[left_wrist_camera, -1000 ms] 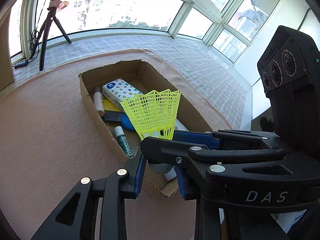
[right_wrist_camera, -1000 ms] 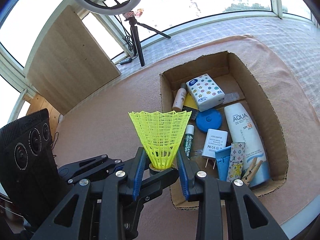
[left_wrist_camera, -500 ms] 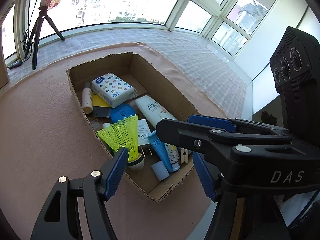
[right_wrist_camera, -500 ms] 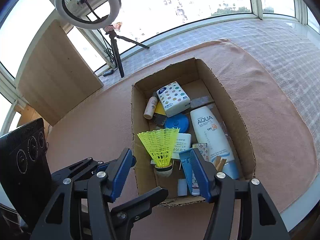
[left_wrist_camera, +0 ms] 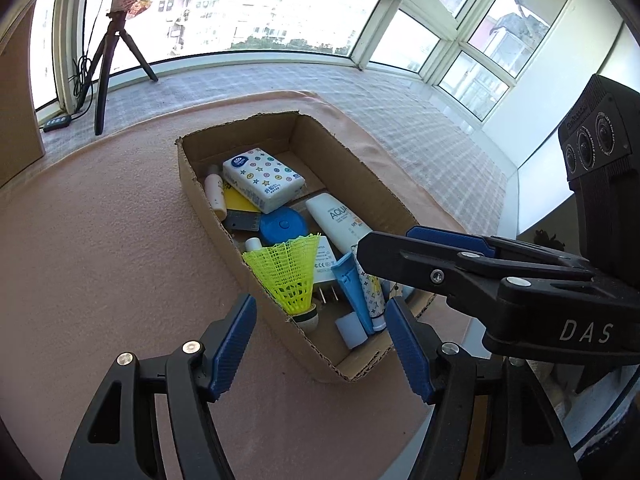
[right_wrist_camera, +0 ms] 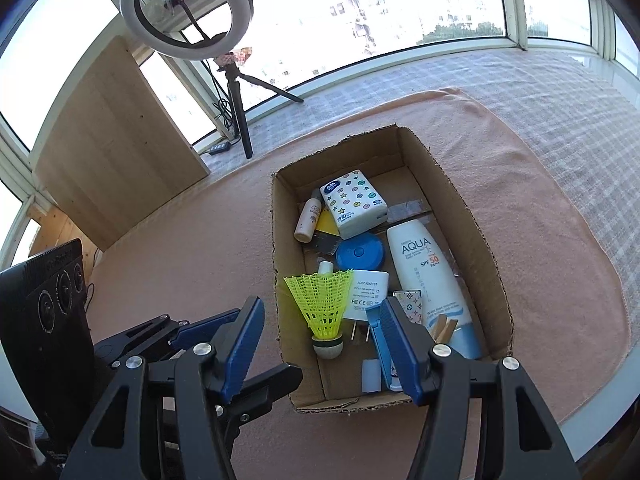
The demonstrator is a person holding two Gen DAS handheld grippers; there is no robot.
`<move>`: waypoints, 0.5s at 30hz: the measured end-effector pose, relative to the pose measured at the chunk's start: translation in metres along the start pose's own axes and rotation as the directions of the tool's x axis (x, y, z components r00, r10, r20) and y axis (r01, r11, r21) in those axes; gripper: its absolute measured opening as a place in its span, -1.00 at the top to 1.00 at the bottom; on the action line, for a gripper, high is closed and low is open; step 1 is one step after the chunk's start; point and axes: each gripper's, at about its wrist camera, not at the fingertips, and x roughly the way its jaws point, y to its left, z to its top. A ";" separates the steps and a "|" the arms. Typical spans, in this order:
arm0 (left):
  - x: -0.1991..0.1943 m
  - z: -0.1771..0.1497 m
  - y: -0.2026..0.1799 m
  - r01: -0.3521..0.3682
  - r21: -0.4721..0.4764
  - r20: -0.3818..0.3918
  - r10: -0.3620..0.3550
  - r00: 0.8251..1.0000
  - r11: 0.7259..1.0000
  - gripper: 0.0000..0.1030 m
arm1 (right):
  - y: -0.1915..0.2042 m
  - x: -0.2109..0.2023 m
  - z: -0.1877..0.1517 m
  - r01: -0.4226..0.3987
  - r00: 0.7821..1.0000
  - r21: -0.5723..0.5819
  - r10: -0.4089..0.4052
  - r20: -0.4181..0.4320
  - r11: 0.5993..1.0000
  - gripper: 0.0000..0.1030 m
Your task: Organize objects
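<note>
Now the yellow shuttlecock (right_wrist_camera: pixel 322 304) stands in the cardboard box (right_wrist_camera: pixel 484 252), cork end down near the box's near left corner, its mesh skirt flaring upward – no pad touches it. Both claws stand apart above the near end of the box and hold nothing: the left gripper (left_wrist_camera: pixel 320 346) has blue pads spread wide, with the shuttlecock (left_wrist_camera: pixel 290 276) seen between them but lower down and clear of both; the right gripper (right_wrist_camera: pixel 320 346) is likewise parted, a little less widely, its jaws having just been opening with nothing left between them but the view down into the box. In the left wrist view the right gripper's arm crosses over the box's near right side.

Around the shuttlecock the box is crowded. A white AQUA sunscreen bottle (right_wrist_camera: pixel 430 276) lies lengthwise along the right side, a white power adapter (right_wrist_camera: pixel 368 290) just beside the shuttlecock, a round blue case (right_wrist_camera: pixel 360 252) behind that, and a patterned tissue pack (right_wrist_camera: pixel 354 204) further back – next to a small beige bottle (right_wrist_camera: pixel 308 220). A light blue tube (left_wrist_camera: pixel 352 284) lies near the front. The box sits on a pink cloth (right_wrist_camera: pixel 180 256), and a ring light (right_wrist_camera: pixel 186 8) on a tripod stands by the window.
</note>
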 end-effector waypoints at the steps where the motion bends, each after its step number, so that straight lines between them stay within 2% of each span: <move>1: -0.003 -0.001 0.003 -0.005 -0.006 0.001 0.005 1.000 1.000 -0.37 | 0.002 -0.001 -0.001 0.002 1.000 -0.001 -0.002 0.003 1.000 -0.10; 9: -0.040 -0.012 0.031 -0.089 -0.032 0.029 0.090 0.995 0.996 -0.37 | 0.023 -0.003 -0.007 0.002 1.000 -0.009 -0.002 0.017 1.000 -0.10; 15: -0.080 -0.029 0.063 -0.163 -0.077 0.054 0.167 0.984 0.984 -0.39 | 0.053 0.001 -0.015 -0.004 1.000 -0.044 0.004 0.015 0.999 -0.10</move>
